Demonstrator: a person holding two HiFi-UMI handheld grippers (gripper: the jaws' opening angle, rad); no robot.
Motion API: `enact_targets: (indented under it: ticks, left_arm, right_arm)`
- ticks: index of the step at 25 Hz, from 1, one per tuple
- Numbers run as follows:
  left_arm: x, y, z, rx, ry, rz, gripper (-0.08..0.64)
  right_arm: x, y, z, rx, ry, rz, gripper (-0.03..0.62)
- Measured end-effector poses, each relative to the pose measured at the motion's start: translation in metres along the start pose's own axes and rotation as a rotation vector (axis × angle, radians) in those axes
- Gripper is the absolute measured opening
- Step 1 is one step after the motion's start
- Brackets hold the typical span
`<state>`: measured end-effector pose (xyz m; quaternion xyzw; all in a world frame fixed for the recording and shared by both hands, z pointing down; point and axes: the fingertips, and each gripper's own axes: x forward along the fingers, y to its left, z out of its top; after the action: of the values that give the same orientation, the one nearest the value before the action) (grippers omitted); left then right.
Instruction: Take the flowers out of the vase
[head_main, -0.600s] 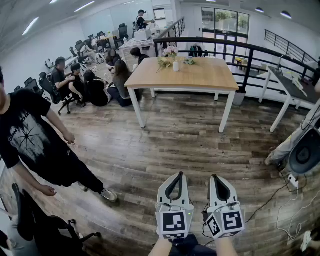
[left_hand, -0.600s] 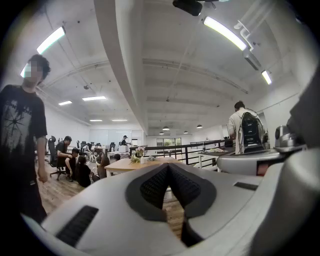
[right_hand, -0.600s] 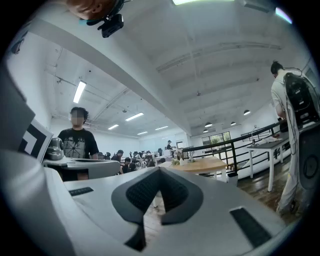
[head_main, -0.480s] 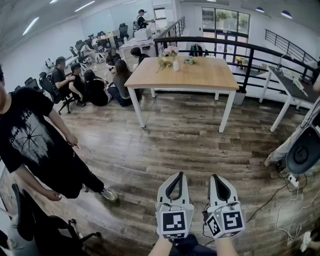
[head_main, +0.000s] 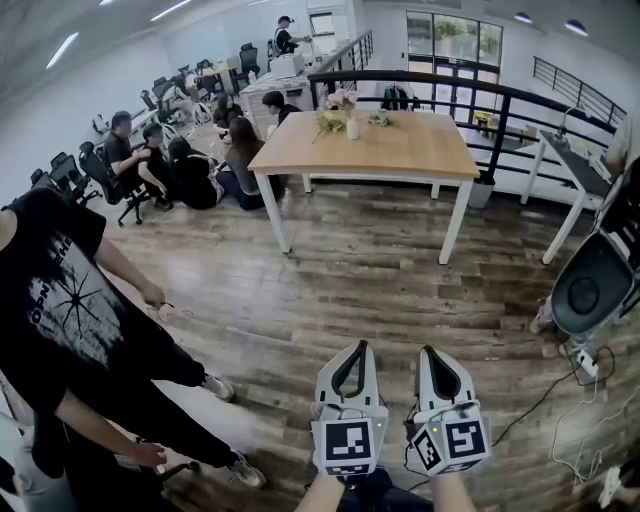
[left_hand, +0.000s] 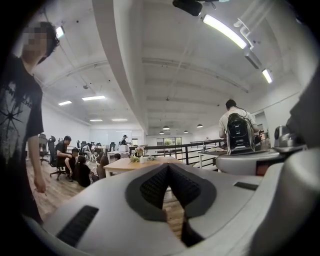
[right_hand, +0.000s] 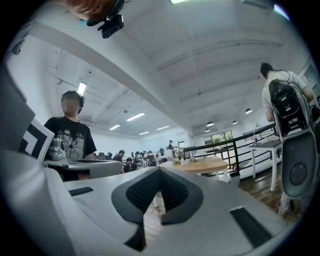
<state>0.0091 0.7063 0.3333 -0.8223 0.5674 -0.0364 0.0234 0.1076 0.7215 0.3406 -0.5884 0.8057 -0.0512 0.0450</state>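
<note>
— How do the jaws stand?

— Both pairs are pressed together with nothing between them. The left gripper (head_main: 350, 350) and the right gripper (head_main: 432, 352) are held level and side by side, low in front of the person, above the wooden floor (head_main: 370, 280).

— Has anything changed in the last half second?

— Not the grippers; they sit where they were. Off to the left of the left jaws, the bystander (head_main: 70, 320) in the black T-shirt has stepped closer and now fills more of that side. To the right of the right jaws, the person with the black pack (head_main: 592, 288) has also come further into view.

— Where are the task's things?

— Far ahead of both pairs of jaws. The worktop (head_main: 400, 150) stands well apart across the floor. Near its far edge is the vase (head_main: 352, 130), with the flowers (head_main: 342, 101) upright in it. Some loose stems (head_main: 326, 124) lie on the worktop just to its left.

— And beyond that?

— A seated group (head_main: 185, 165) is further to the left, and a black railing (head_main: 506, 120) runs behind the worktop.

— What does that mean for the task?

— It looks not yet begun. The person would likely have to walk up to the worktop and open a pair of jaws before gripping any stem. The bystander stands to the side, so the straight line ahead seems free.
</note>
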Motion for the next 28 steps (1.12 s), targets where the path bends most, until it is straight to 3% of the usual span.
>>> enact_targets:
  ticks: [14, 28]
  left_arm:
    - [0.019, -0.006, -0.002, 0.001, 0.014, 0.034, 0.034]
    - [0.098, 0.033, -0.021, -0.018, 0.024, 0.025, 0.034]
  right_arm:
    - [0.015, -0.019, -0.005, 0.026, 0.010, 0.038, -0.005]
    - [0.099, -0.040, -0.017, 0.020, 0.026, 0.016, -0.005]
